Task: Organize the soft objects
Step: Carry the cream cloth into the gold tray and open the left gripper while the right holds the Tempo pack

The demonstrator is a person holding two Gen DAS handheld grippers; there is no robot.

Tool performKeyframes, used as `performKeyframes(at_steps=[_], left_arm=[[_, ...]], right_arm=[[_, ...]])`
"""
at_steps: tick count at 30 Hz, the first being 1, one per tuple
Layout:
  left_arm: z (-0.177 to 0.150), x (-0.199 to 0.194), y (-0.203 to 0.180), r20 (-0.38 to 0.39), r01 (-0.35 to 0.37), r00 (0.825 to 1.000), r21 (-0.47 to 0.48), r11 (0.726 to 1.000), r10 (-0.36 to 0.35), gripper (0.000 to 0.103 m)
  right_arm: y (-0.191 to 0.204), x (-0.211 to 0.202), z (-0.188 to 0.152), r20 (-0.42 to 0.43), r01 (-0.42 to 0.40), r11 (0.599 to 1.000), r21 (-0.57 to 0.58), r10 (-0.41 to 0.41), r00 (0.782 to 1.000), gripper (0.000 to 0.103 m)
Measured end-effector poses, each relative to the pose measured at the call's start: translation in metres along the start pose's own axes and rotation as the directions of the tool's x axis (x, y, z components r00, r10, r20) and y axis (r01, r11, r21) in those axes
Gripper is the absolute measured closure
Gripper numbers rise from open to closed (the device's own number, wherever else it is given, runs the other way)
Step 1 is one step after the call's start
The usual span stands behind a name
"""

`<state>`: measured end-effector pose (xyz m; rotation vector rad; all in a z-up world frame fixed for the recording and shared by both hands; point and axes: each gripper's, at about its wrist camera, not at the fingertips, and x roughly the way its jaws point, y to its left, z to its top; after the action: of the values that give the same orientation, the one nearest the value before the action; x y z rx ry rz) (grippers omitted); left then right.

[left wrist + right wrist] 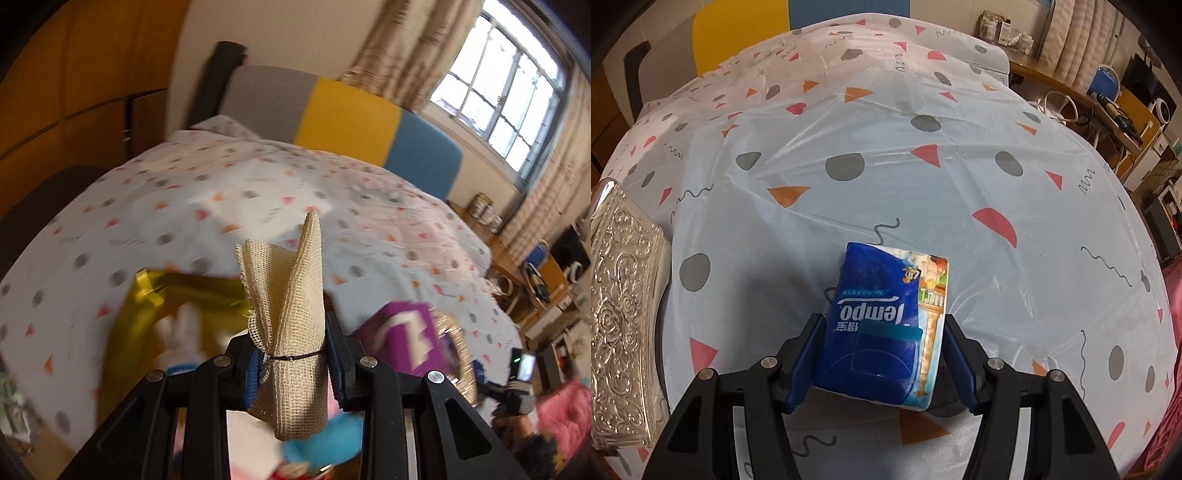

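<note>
My left gripper (293, 360) is shut on a tan mesh cloth bundle (288, 310) tied with a thin dark band, held upright above the bed (221, 184). Below it lie a gold shiny bag (147, 314) with a white plush inside, a purple box (404, 339) and a blue soft thing (325, 439). My right gripper (882, 354) is shut on a blue Tempo tissue pack (882, 321), held just over the patterned plastic sheet (923, 166). A silver embossed box (620, 314) stands at the left of the right wrist view.
A grey, yellow and blue headboard (347, 118) backs the bed. A wooden wardrobe (74, 92) stands left, a window (506, 92) right. A cluttered desk (1108, 107) runs along the right. A pink blanket (565, 410) lies at the lower right. The other gripper (517, 373) shows there.
</note>
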<state>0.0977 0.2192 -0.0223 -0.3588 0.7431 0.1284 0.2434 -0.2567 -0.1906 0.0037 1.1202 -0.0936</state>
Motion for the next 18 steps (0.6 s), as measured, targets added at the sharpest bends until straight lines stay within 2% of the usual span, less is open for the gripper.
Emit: performKeyframes(at_steps=[5,10,18], left_arm=[[-0.039,-0.011,0.034,-0.001,-0.079,0.997,-0.017,0.997,0.079,0.072],[-0.070,-0.021,0.046,0.015,-0.131,0.991,0.003,0.991,0.131,0.072],[-0.089,-0.028,0.046,0.037,-0.152,0.988,0.044,0.987,0.151,0.071]], right_arm=[[0.000,-0.003,-0.006,0.022,0.015,1.000,-0.019,-0.014,1.000,0.040],[0.004,-0.004,-0.005,0.041,0.027,0.999,-0.030,-0.025,0.999,0.040],[0.006,-0.005,-0.008,0.071,0.040,0.998,-0.049,-0.036,0.997,0.041]])
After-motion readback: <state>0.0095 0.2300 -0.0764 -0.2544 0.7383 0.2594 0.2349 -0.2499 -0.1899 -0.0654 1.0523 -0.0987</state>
